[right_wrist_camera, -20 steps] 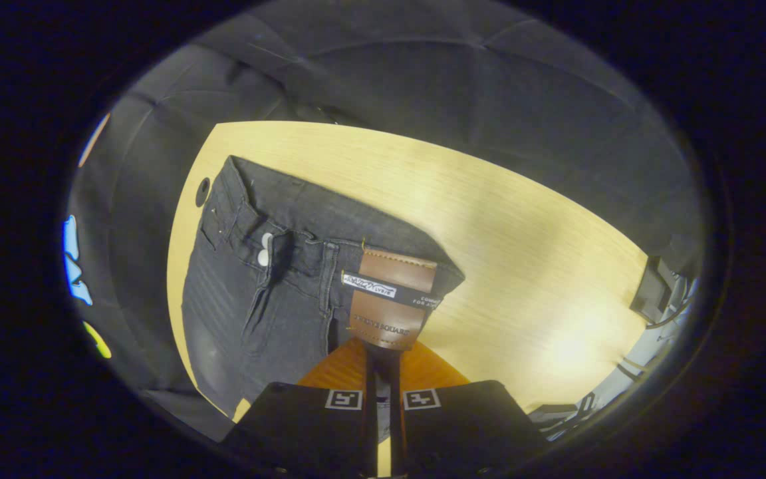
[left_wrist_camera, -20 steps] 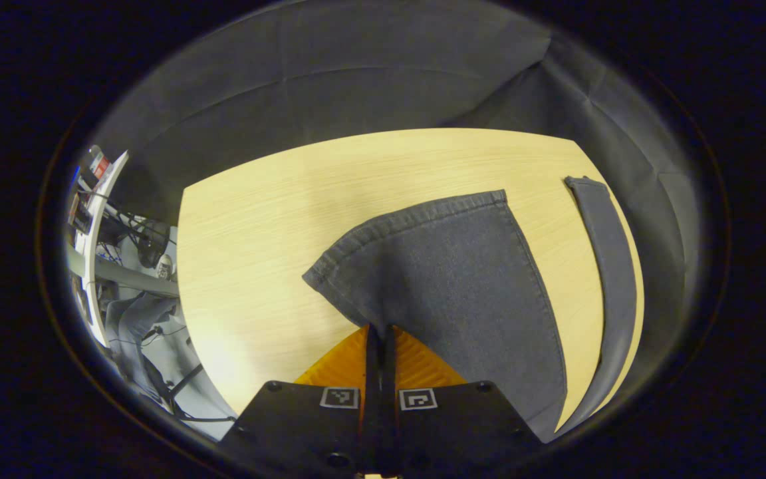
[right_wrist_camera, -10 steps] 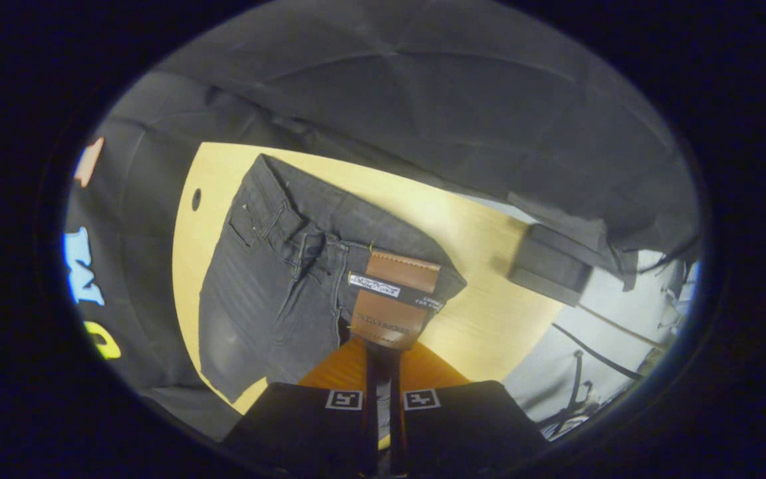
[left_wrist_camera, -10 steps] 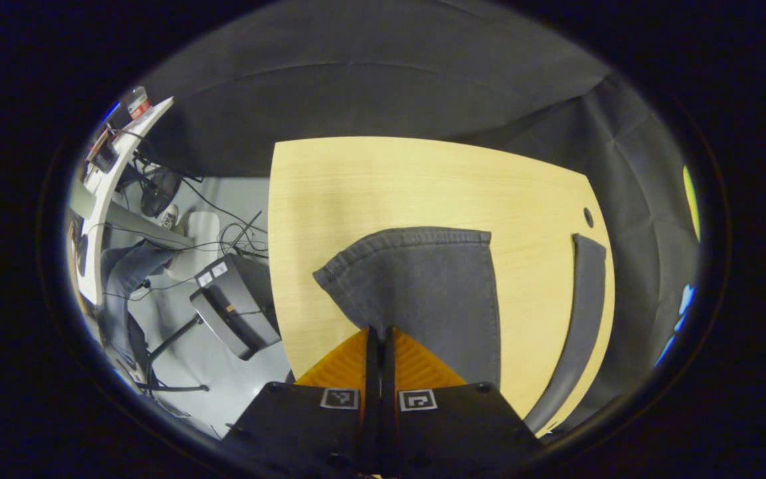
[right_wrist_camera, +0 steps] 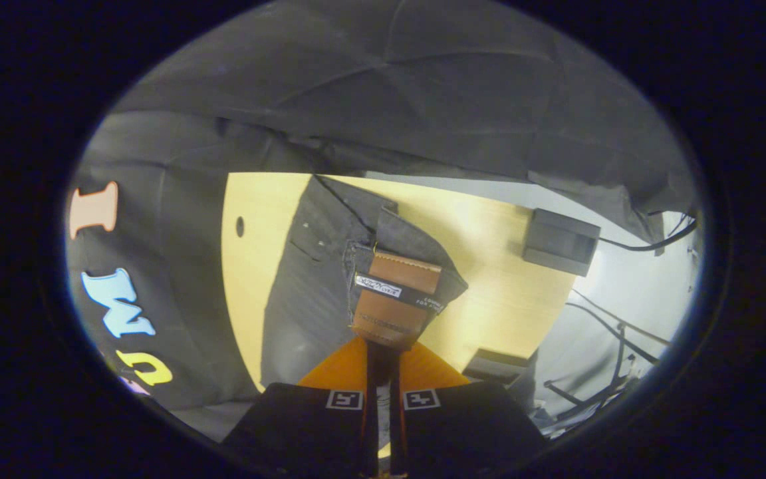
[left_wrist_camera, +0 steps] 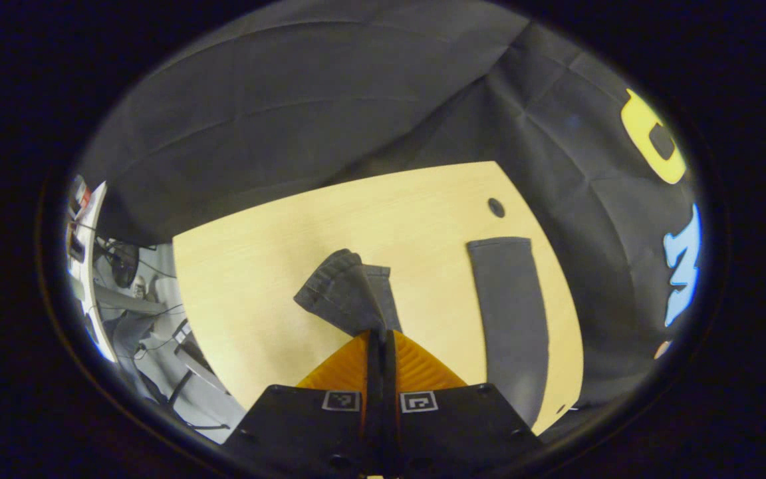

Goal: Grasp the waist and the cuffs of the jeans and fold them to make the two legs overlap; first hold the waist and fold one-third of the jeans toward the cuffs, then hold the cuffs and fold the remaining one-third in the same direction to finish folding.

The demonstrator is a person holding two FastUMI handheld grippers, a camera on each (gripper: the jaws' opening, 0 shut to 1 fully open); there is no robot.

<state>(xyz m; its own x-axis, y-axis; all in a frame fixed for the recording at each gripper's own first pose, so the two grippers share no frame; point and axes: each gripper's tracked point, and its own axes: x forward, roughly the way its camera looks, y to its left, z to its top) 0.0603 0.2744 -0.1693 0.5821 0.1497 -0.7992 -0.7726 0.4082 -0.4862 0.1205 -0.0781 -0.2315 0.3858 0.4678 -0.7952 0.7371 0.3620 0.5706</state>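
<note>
Left gripper view. The left gripper [left_wrist_camera: 381, 336] occupies the bottom centre of the frame, its two orange fingers [left_wrist_camera: 346, 366] drawn together and clamped on a cuff [left_wrist_camera: 346, 293] of the dark grey jeans [left_wrist_camera: 509, 313]. The pinched cuff rises bunched just above the fingertips, lifted off the light wooden table [left_wrist_camera: 256, 286]. To its right, well apart, the other leg lies flat on the table as a long strip running from centre right toward the lower right, its hem end toward the top. A small dark hole [left_wrist_camera: 497, 207] in the tabletop sits above that leg, near the table's far edge. Grey floor with cables and furniture legs shows at the left edge.

Right gripper view. The right gripper [right_wrist_camera: 383, 346] sits at the bottom centre, its orange fingers [right_wrist_camera: 336, 369] closed on the waist [right_wrist_camera: 396, 293] of the jeans, just below a brown leather patch [right_wrist_camera: 393, 293]. The waistband is raised and folded over, while the rest of the jeans [right_wrist_camera: 303, 279] lies on the table [right_wrist_camera: 489, 293] toward the left of centre. A tabletop hole [right_wrist_camera: 240, 226] lies at the left, beside the jeans. A dark box [right_wrist_camera: 559, 241] stands at the upper right beyond the table's edge.
</note>
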